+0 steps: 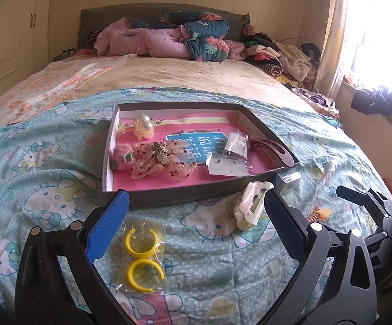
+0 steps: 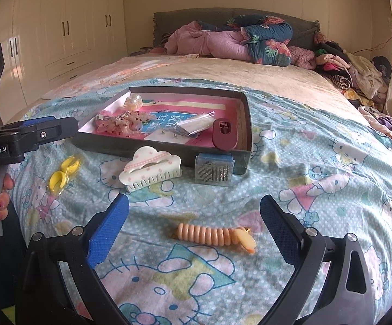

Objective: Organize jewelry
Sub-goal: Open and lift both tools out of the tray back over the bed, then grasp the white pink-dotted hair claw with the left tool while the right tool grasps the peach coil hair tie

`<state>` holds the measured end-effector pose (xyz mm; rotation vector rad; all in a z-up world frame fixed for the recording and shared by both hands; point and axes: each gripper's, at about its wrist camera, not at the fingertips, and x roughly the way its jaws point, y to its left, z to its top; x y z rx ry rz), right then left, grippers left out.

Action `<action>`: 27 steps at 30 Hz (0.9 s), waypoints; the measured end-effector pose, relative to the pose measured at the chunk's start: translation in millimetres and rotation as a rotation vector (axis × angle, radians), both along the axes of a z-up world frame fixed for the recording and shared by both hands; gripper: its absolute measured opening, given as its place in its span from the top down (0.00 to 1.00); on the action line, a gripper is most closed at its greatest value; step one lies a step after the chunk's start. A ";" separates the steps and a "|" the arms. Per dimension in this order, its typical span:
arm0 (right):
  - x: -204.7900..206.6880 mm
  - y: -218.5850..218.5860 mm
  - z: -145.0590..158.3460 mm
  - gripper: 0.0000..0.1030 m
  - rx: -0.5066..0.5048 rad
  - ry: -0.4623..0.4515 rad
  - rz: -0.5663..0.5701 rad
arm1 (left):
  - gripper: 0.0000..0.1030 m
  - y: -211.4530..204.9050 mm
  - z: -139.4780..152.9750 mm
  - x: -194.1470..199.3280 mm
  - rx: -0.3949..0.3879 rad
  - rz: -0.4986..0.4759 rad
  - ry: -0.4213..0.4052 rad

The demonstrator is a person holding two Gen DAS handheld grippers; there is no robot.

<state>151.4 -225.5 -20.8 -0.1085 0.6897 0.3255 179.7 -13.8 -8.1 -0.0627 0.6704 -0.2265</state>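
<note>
We hold the left gripper [image 1: 196, 208] with its fingers spread wide and nothing between them; the right gripper [image 2: 194, 214] is spread the same way, gripping nothing.

Ahead of the left fingers lies the dark tray [image 1: 168, 195] with its pink lining, holding a pearl clip [image 1: 143, 128], a pink fluffy clip [image 1: 121, 157], a glittery bow [image 1: 160, 159], small clear bags of earrings [image 1: 229, 159] and a maroon clip [image 1: 274, 149]. Between the left fingers, on the sheet, sits a clear packet with two yellow hoops [image 1: 141, 254]. The white claw clip [image 1: 250, 205] lies just inside the right-hand finger, close to the tray's near wall.

Only the right wrist view shows the orange spiral hair tie [image 2: 214, 234] plainly, lying between the right fingers. It also shows a small blue box [image 2: 214, 170] touching the tray's near wall, just beyond the white claw clip; from the left view that box is only a sliver.

Everything rests on a pale blue cartoon-cat sheet [image 2: 317, 162] spread over a bed. Beyond it lie a cream cover [image 1: 196, 75], rolled quilts [image 1: 174, 38] at a grey headboard, and heaped clothes [image 1: 285, 57] to the right. Cream wardrobes [image 2: 60, 32] stand left; a bright curtained window [image 1: 372, 27] is right.
</note>
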 end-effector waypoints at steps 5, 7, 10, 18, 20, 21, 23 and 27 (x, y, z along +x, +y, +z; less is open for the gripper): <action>-2.6 -4.6 -5.4 0.08 0.004 0.013 -0.007 | 0.11 -7.4 -4.6 -0.8 0.012 -0.013 0.009; -3.7 -8.0 -8.1 0.08 0.008 0.020 -0.011 | 0.11 -11.4 -7.1 -0.9 0.018 -0.018 0.016; -5.8 -13.0 -12.7 0.08 0.012 0.030 -0.018 | 0.11 -16.6 -11.7 -0.1 0.030 -0.027 0.027; -3.9 -22.2 -27.4 0.08 0.020 0.069 -0.040 | 0.11 -31.7 -22.8 3.9 0.068 -0.050 0.054; -1.5 -23.4 -32.2 0.08 0.022 0.079 -0.049 | 0.11 -35.0 -25.4 6.4 0.077 -0.058 0.060; 1.0 -23.2 -34.2 0.08 0.024 0.085 -0.052 | 0.11 -37.7 -27.6 8.6 0.086 -0.063 0.061; 4.5 -23.2 -38.5 0.08 0.023 0.095 -0.064 | 0.11 -41.2 -31.8 13.8 0.093 -0.064 0.075; 10.8 -22.8 -45.0 0.08 0.026 0.110 -0.079 | 0.11 -48.9 -38.0 22.2 0.111 -0.078 0.092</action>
